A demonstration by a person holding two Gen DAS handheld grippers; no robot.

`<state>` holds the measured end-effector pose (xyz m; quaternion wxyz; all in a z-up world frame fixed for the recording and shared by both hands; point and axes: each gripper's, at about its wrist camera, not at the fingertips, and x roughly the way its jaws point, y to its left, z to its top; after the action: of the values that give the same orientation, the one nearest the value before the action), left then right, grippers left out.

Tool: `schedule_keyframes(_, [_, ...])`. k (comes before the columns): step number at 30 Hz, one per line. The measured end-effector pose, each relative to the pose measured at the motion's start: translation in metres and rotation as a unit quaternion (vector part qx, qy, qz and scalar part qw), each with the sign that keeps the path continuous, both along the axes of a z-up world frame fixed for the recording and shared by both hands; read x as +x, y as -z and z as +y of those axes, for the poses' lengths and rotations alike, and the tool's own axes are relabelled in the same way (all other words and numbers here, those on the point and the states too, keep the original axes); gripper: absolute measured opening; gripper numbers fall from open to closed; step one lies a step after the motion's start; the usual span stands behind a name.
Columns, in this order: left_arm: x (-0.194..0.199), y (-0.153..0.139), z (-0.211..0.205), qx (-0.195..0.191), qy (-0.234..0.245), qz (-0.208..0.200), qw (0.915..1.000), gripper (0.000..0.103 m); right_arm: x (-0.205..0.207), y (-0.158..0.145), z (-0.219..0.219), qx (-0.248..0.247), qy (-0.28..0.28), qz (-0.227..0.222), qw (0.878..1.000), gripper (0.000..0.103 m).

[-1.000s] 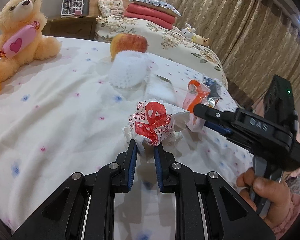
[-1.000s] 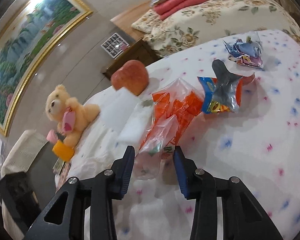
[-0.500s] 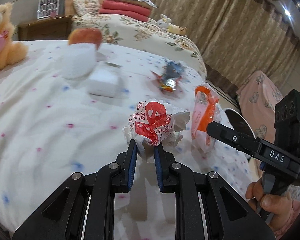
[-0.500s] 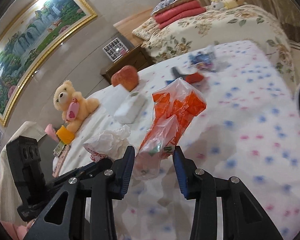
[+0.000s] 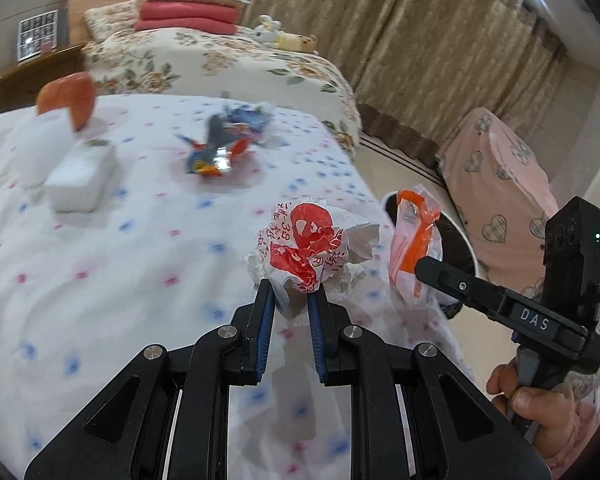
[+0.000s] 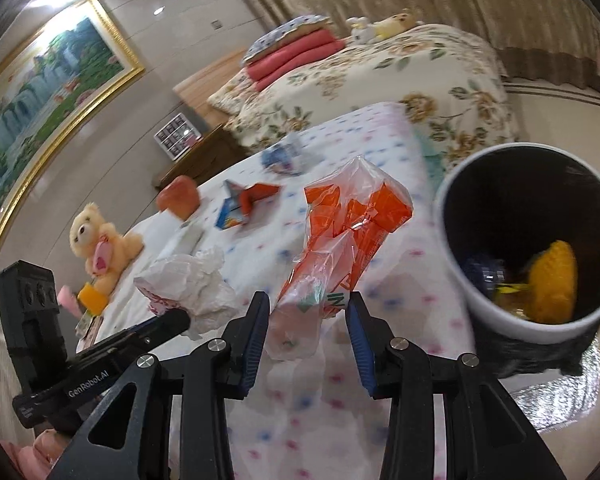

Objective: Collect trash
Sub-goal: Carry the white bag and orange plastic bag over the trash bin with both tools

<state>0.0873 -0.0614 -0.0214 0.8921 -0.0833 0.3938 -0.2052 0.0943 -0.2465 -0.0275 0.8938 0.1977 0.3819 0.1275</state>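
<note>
My left gripper (image 5: 291, 300) is shut on a crumpled white paper wrapper with red print (image 5: 306, 248), held above the bed. That wrapper also shows in the right wrist view (image 6: 188, 284). My right gripper (image 6: 308, 312) is shut on a clear plastic bag with orange pieces (image 6: 348, 220), which also shows in the left wrist view (image 5: 414, 240). A white trash bin with a black liner (image 6: 452, 240) stands to the right of the bed, with yellow and blue trash inside. A blue and orange snack wrapper (image 5: 216, 152) and a crumpled blue wrapper (image 5: 244, 118) lie on the bed.
On the spotted bedspread (image 5: 100, 280) lie a white box (image 5: 80, 180), an apple (image 5: 66, 96) and a teddy bear (image 6: 100, 240). A second bed with a floral cover (image 5: 220, 60) stands behind. A pink heart-patterned cushion (image 5: 500, 184) is at the right.
Both grippers have swung to the right with their trash held. The trash bin has come into the right wrist view. The teddy bear has left the left wrist view.
</note>
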Motion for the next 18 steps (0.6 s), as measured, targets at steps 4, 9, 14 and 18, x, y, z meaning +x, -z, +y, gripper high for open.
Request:
schedule_keyframes(4, [0.004,-0.002,-0.022,0.003,0.02,-0.001,0.9998,0.016,-0.004,0.0,-0.021,-0.001,0.022,0.001,1.0,0.04])
schedule_keyframes(9, [0.006,-0.003,-0.043,0.008,0.039,-0.003,0.9992,0.016,-0.01,0.0,-0.039,-0.001,0.041,0.0,0.999,0.04])
schedule_keyframes(14, [0.01,-0.005,-0.061,0.014,0.053,-0.004,0.9985,0.016,-0.012,-0.001,-0.052,-0.001,0.053,-0.001,0.999,0.04])
schedule_keyframes(18, [0.014,-0.006,-0.074,0.017,0.063,-0.004,0.9979,0.016,-0.014,0.0,-0.063,-0.001,0.062,-0.002,0.998,0.04])
